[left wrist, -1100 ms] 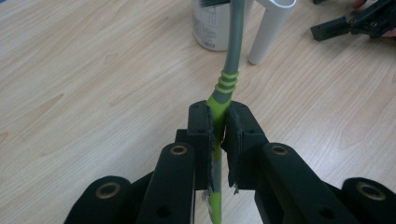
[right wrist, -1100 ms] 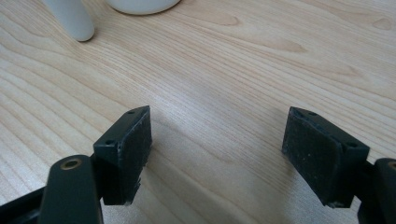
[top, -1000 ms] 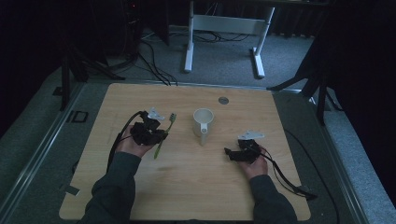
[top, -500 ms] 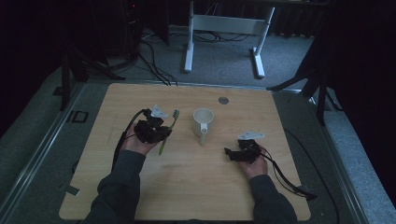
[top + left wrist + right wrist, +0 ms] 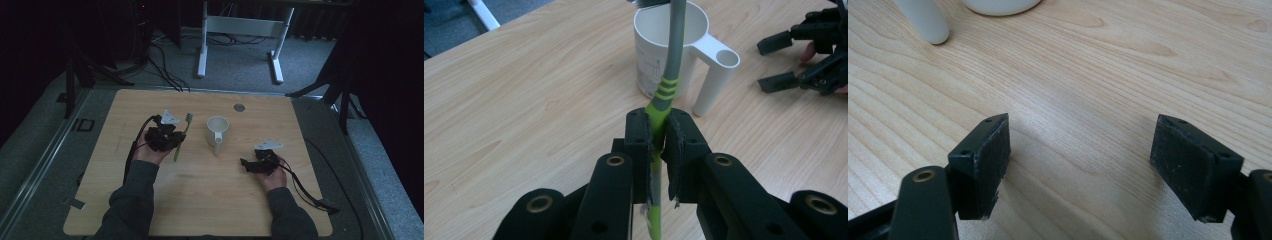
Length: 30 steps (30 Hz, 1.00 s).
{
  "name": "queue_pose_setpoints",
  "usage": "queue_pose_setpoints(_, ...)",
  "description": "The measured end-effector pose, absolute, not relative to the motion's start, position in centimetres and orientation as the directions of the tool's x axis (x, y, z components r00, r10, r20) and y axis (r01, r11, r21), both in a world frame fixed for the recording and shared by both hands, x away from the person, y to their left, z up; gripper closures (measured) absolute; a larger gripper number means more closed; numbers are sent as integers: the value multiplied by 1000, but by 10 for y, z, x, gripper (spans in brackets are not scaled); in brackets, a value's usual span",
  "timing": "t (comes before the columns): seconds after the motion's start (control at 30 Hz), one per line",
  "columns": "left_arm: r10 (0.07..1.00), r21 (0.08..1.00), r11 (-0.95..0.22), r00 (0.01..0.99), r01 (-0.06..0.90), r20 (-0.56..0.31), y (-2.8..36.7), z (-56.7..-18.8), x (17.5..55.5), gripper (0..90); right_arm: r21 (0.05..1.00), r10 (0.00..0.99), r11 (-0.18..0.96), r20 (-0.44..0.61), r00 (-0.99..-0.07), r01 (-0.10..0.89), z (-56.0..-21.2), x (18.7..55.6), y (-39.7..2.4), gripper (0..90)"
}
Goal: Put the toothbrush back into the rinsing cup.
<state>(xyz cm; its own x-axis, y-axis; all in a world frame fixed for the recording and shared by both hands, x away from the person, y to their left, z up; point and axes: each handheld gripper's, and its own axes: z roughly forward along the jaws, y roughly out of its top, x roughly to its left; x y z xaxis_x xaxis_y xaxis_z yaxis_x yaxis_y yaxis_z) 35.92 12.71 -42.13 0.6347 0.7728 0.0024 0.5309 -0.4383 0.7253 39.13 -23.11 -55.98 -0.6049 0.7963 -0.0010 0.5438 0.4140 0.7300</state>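
On the wooden desk (image 5: 200,200), a white mug (image 5: 217,131) stood between the two claws. The left claw (image 5: 658,145) was clamped on a green toothbrush (image 5: 670,75) pointing toward the mug. The right claw (image 5: 1083,160) sat wide apart, holding nothing, near the mug's handle.

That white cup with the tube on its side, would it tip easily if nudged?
Probably not easily: the white cup stands upright on a broad base, and its side tube appears to reach the table too, like a second foot. It looks empty and plastic, so likely light; a push would probably slide it.
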Motion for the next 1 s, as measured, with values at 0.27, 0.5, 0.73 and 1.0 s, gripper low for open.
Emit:
queue_pose_setpoints(0.27, 779, 736, -426, 626, 525, 4, 124, -421, 360, 811, 730, 796, 414, -1, -605, 544, -560, 391, -231, 235)
queue_pose_setpoints(0.5, 783, 753, -413, 623, 512, 5, 122, -418, 360, 811, 730, 796, 414, -1, -605, 544, -560, 391, -231, 235)
queue_pose_setpoints(0.73, 797, 766, -393, 604, 509, 7, 119, -416, 360, 811, 730, 797, 413, 0, -605, 544, -560, 391, -231, 235)
queue_pose_setpoints(1.0, 796, 776, -389, 605, 496, 12, 117, -415, 360, 811, 730, 797, 412, 1, -604, 545, -560, 391, -231, 235)
